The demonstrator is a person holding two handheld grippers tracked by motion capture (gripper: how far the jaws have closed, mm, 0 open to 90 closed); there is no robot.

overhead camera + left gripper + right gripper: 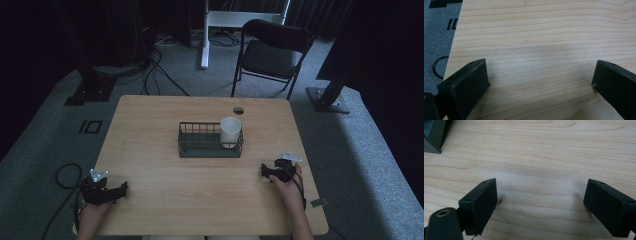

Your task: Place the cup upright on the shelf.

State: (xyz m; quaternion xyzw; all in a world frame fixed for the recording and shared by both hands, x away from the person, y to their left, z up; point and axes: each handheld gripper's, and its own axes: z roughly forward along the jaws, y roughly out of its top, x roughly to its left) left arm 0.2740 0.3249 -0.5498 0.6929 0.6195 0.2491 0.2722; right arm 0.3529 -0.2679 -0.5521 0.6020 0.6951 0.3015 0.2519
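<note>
High view takes in the whole wooden bench (165,195), with a dark wire basket (210,141) at its middle holding one white cup (230,131) upright in its right end, and a black folding chair (272,52) on the carpet beyond the far edge. The left gripper (121,189) rests at the near left corner and the right gripper (264,171) near the right edge, both well apart from the basket. Left gripper view and right gripper view add the close detail: each gripper's jaws are spread wide over bare wood with nothing between them, and the right gripper view catches a dark corner of the basket at its top left.
</note>
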